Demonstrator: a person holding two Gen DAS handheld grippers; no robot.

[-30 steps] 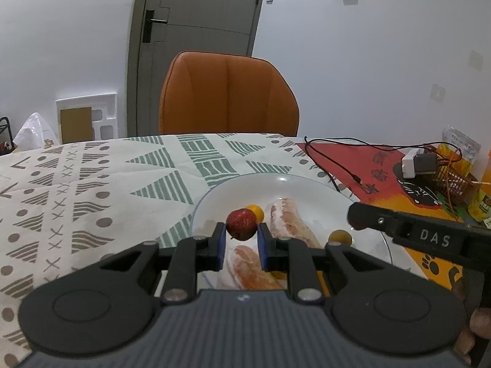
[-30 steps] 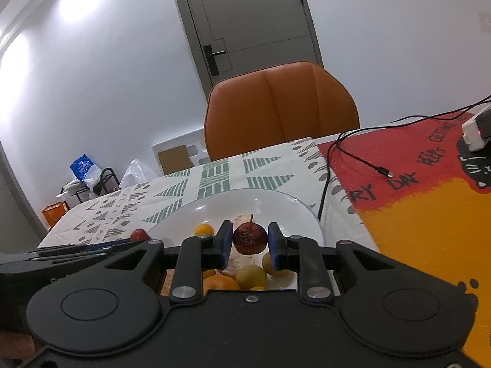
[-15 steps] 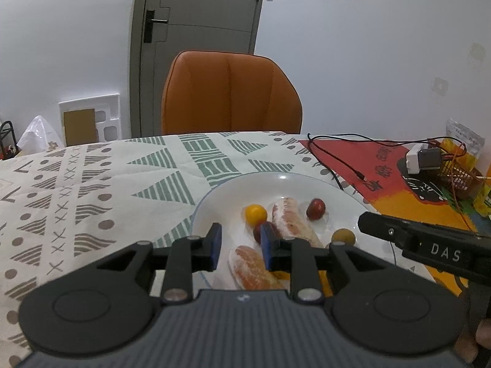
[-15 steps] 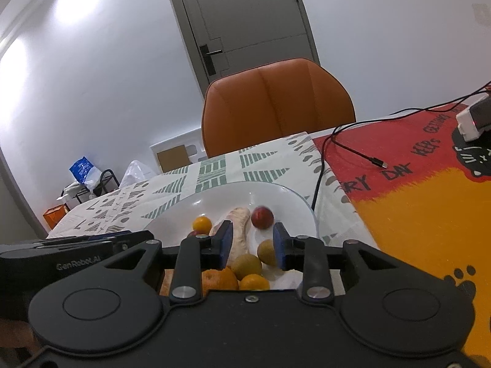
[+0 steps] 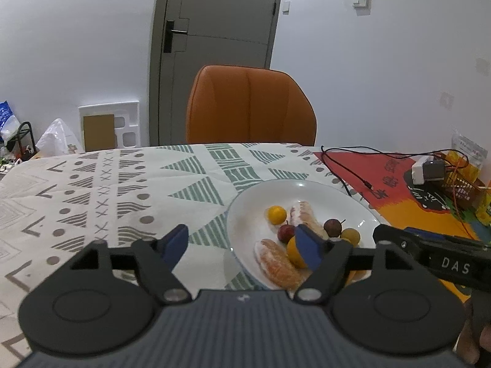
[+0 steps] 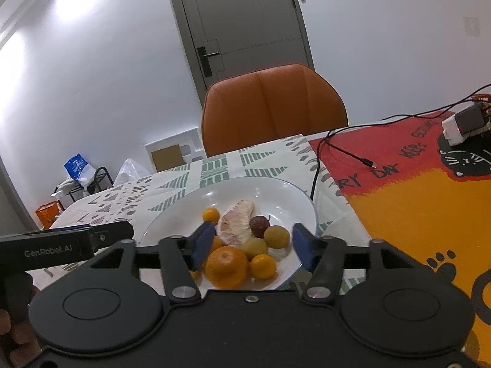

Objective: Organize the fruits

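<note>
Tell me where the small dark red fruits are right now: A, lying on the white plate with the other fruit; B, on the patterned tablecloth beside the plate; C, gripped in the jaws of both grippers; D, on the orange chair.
A: the small dark red fruits lie on the white plate among the other fruit, and both the left gripper and the right gripper stand open with nothing gripped.

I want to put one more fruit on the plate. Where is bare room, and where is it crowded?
Free: the far part of the white plate, between its far rim and the pomelo segment, and its left side beside the small orange. Crowded: the near part, where the mandarin, the yellow-green fruits and the dark red fruit lie close together.
</note>
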